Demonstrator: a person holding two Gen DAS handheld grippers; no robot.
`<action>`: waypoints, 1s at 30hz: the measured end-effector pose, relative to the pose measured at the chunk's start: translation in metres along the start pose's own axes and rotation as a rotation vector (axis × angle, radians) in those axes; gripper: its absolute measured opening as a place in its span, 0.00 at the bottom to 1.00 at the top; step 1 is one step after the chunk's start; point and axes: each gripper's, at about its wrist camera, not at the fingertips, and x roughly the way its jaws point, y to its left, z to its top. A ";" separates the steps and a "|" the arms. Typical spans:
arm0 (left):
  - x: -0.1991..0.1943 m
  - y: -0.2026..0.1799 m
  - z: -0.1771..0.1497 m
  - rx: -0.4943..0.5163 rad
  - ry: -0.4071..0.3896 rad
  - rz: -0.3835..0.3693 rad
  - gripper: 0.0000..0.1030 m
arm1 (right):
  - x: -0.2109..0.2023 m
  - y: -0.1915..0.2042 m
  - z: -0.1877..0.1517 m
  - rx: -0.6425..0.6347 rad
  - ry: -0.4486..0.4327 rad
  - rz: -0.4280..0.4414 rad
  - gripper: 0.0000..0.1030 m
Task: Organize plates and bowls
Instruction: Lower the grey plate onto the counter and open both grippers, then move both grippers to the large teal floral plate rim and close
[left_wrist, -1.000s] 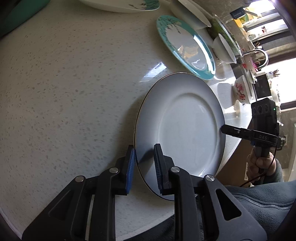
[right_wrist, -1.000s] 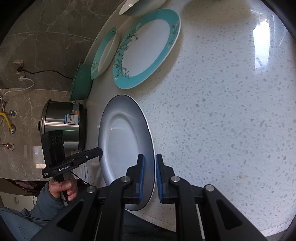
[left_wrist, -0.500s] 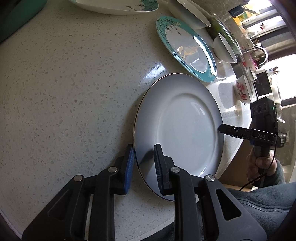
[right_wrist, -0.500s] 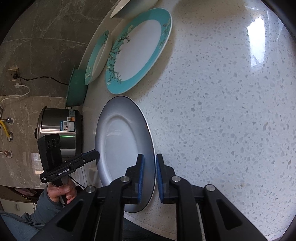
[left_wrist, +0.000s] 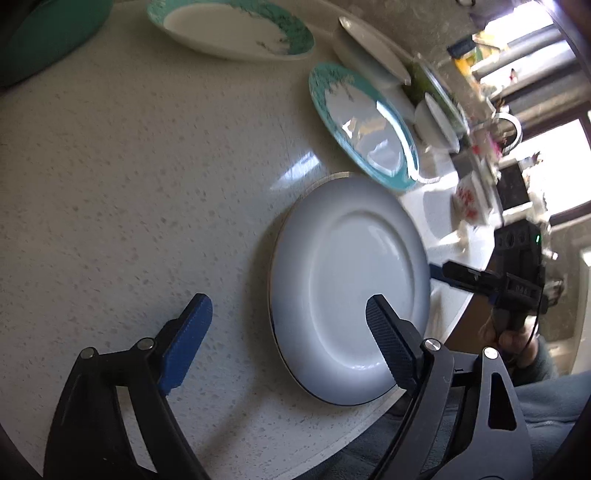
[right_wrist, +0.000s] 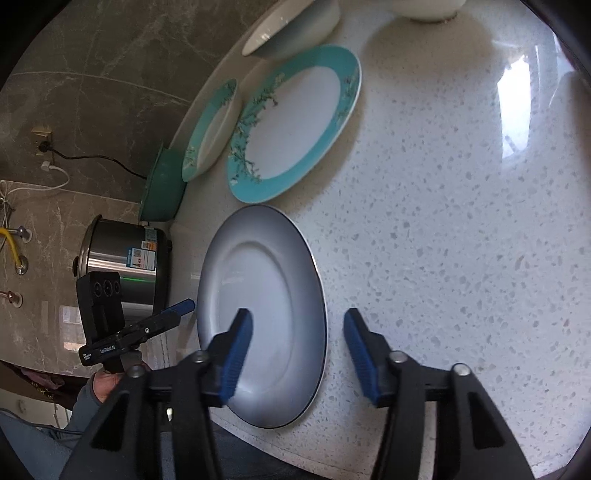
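Note:
A pale blue-grey plate (left_wrist: 347, 288) (right_wrist: 262, 325) with a dark rim lies flat on the speckled counter near its front edge. My left gripper (left_wrist: 288, 314) straddles the plate's near left rim; its jaws are opening and the pads stand clear of the plate. My right gripper (right_wrist: 297, 332) straddles the opposite rim, jaws opening too, pads off the plate. A teal-rimmed plate (left_wrist: 364, 125) (right_wrist: 295, 122) lies just beyond. A teal-rimmed bowl (left_wrist: 229, 29) (right_wrist: 210, 129) and white bowls (right_wrist: 291, 26) sit farther back.
A green bowl (right_wrist: 162, 188) and a steel rice cooker (right_wrist: 125, 254) stand at the counter's left end by the wall. Small cups (left_wrist: 469, 199), a white bowl (left_wrist: 437, 122) and a tap crowd the right end. The counter edge (left_wrist: 373, 413) runs close under the plate.
Both grippers have let go of the grey plate's rim and their jaws have spread wide. The plate now rests flat on the counter.

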 end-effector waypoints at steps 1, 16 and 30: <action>-0.005 0.003 0.002 -0.013 -0.015 -0.009 0.82 | -0.007 -0.001 -0.001 0.006 -0.019 -0.002 0.59; -0.036 -0.018 0.085 -0.055 -0.238 -0.245 0.82 | -0.113 0.020 0.058 -0.019 -0.341 0.118 0.93; 0.041 -0.042 0.163 -0.027 -0.114 -0.205 0.82 | -0.042 -0.029 0.143 0.029 -0.171 0.222 0.86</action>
